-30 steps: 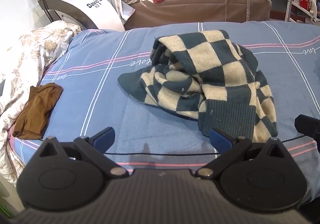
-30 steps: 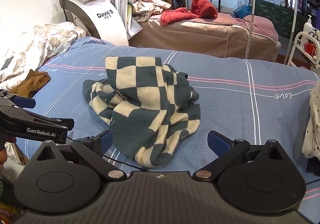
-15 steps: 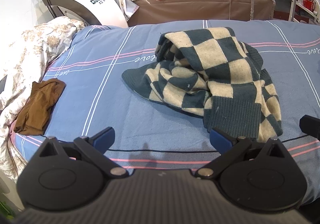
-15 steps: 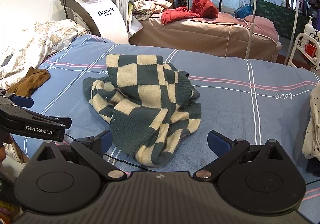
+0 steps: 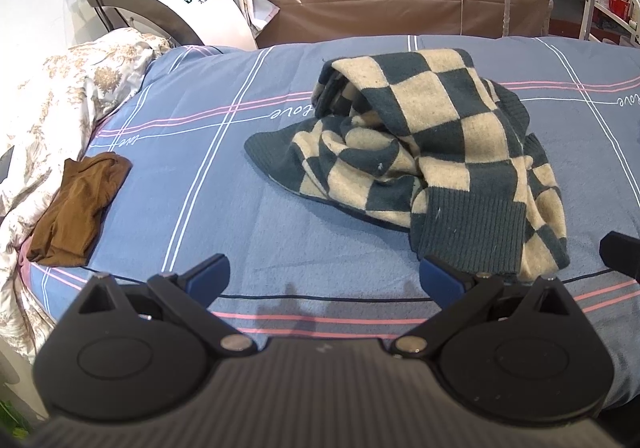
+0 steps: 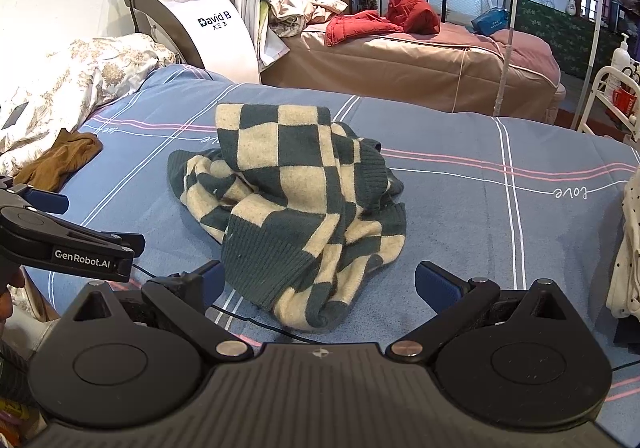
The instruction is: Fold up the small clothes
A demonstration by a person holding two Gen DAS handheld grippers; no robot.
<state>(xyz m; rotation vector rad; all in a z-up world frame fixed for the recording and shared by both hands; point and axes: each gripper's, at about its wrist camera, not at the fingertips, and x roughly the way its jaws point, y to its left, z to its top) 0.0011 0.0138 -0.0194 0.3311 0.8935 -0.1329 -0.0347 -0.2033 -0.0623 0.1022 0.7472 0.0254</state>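
A crumpled dark-green and cream checkered sweater (image 5: pixel 432 152) lies in a heap on the blue striped bed (image 5: pixel 200 208); it also shows in the right wrist view (image 6: pixel 296 200). My left gripper (image 5: pixel 324 276) is open and empty, low over the bed's near edge, with the sweater's ribbed hem just beyond its right finger. My right gripper (image 6: pixel 320 280) is open and empty, with the sweater's near folds lying between its fingers. The left gripper's body (image 6: pixel 68 244) shows at the left of the right wrist view.
A folded brown garment (image 5: pixel 76 208) lies at the bed's left edge beside a floral quilt (image 5: pixel 52 100). A white spotted garment (image 6: pixel 628 248) lies at the bed's right edge. Behind stand a white machine (image 6: pixel 192 16) and a tan bed with red clothes (image 6: pixel 380 20).
Both grippers have drawn back and risen slightly, so the sweater sits a little farther off in both views. The sweater has not moved. Both grippers stay open.
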